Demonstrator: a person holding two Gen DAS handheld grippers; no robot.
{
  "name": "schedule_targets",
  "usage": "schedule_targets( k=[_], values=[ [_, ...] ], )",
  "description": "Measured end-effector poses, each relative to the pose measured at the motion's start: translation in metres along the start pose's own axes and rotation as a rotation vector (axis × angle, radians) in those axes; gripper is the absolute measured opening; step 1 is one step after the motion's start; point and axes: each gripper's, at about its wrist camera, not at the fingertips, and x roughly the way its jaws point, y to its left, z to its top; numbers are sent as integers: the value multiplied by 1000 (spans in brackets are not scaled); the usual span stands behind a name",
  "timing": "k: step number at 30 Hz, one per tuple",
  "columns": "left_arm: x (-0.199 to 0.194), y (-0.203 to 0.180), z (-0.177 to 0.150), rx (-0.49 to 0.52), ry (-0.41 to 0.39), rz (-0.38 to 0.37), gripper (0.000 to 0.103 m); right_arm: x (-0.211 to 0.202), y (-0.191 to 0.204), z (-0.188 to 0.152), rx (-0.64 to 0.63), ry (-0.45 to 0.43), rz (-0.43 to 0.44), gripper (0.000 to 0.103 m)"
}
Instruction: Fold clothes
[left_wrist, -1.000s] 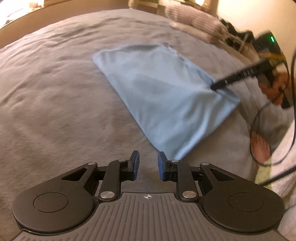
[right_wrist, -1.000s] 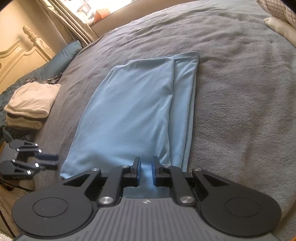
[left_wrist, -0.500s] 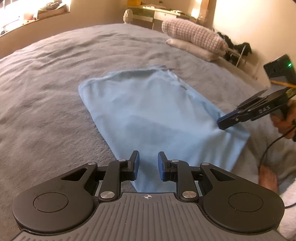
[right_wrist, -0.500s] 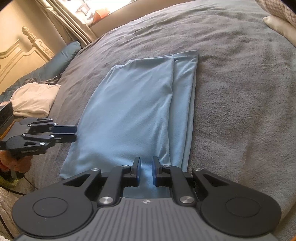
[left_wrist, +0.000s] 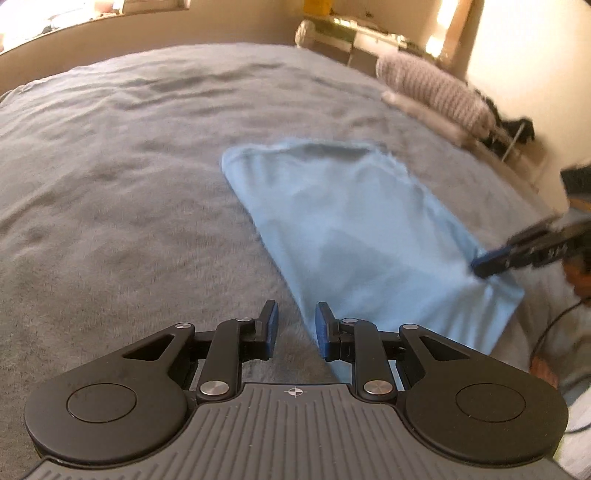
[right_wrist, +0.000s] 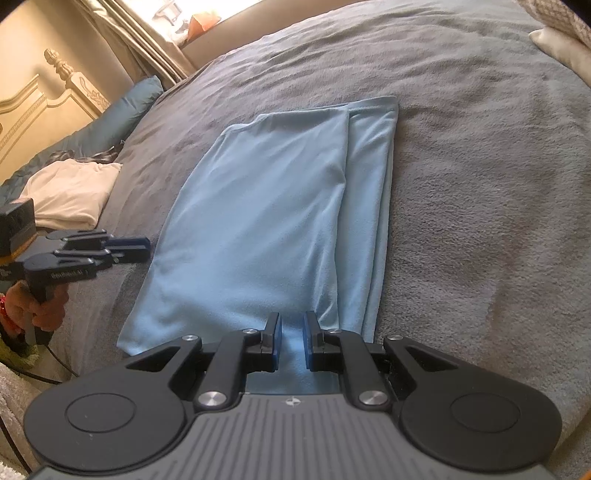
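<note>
A light blue garment (right_wrist: 266, 221), folded into a long strip, lies flat on the grey bed cover (right_wrist: 480, 184). My right gripper (right_wrist: 291, 325) sits at the strip's near end with blue cloth between its pads. In the left wrist view its tip (left_wrist: 476, 266) pinches the fabric, and creases run out from it, so it is shut on the garment. My left gripper (left_wrist: 293, 314) hovers over the grey cover just left of the garment's near left edge. Its jaws stand a little apart with nothing between them. The right wrist view shows the left gripper (right_wrist: 142, 245) beside that edge.
A stack of pale folded clothes (right_wrist: 70, 192) and a teal pillow (right_wrist: 122, 107) lie at the bed's left, by a cream headboard (right_wrist: 44, 92). A knitted cushion (left_wrist: 432, 88) lies at the far right. A hand (right_wrist: 40, 306) holds the left gripper's handle.
My left gripper has come in from the left and now stands right beside the garment's near left edge. The right gripper and the garment have kept still.
</note>
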Motion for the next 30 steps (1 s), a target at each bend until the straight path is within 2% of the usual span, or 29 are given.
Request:
schedule_targets(
  k=[3,7,11,16,18,26,30],
  values=[
    [3,1,10,-46,-27,-53,21,0,0,0,9,1,-2,13],
    [19,-3,18,-30,-46,-84,21,1,1,1,1,9,-9,13],
    [39,9,15,-56,-10,-56,21,1,0,1,7,7,-7,13],
    [34,26,21,-123,-37,-32,21,1,0,0,11,8,-4,13],
    [33,28,25,-146,-49,-58,21,2,0,1,13,13,-1,13],
    [56,25,35,-97,-41,-85,21,3,-2,2,23,21,6,13],
    [54,28,39,-99,-43,-92,21,3,-1,2,23,24,3,13]
  ],
)
